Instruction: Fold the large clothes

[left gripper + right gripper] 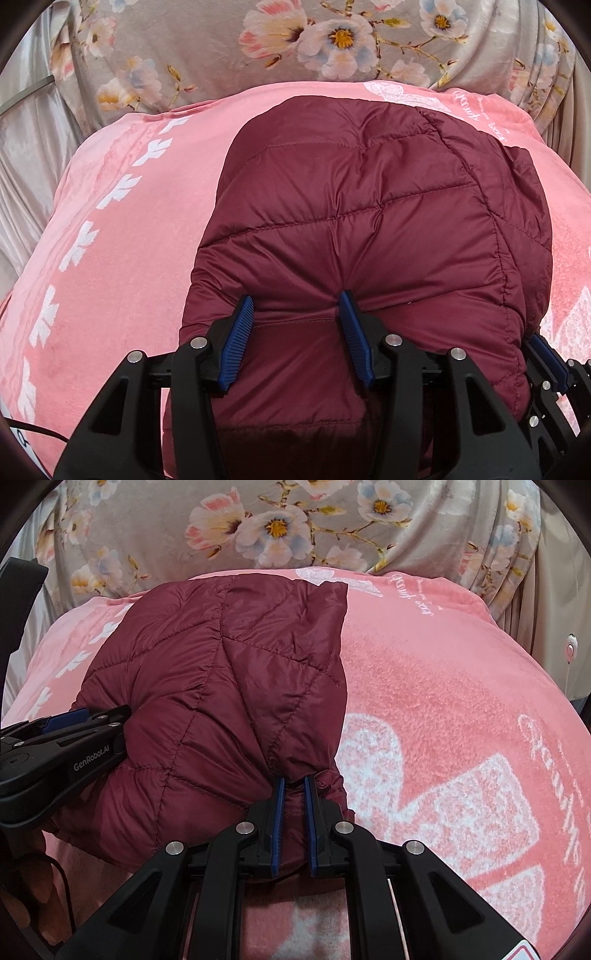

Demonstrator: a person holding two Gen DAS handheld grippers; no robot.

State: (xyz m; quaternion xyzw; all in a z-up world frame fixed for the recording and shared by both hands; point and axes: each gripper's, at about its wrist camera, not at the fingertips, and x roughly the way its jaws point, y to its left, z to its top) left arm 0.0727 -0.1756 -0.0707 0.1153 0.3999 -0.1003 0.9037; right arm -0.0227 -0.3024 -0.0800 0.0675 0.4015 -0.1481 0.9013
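1 maroon quilted jacket (369, 206) on 1 pink blanket (122, 258), 2 tools

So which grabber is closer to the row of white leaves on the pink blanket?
Left. The left gripper grips the jacket on the side nearest the white leaves; the right gripper pinches the jacket's other side, farther from them.

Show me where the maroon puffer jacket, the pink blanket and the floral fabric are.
maroon puffer jacket (351, 206): left wrist view, middle quilted panel.
pink blanket (461, 686): right wrist view, bare fleece right of the jacket.
floral fabric (332, 37): left wrist view, large flower at top.
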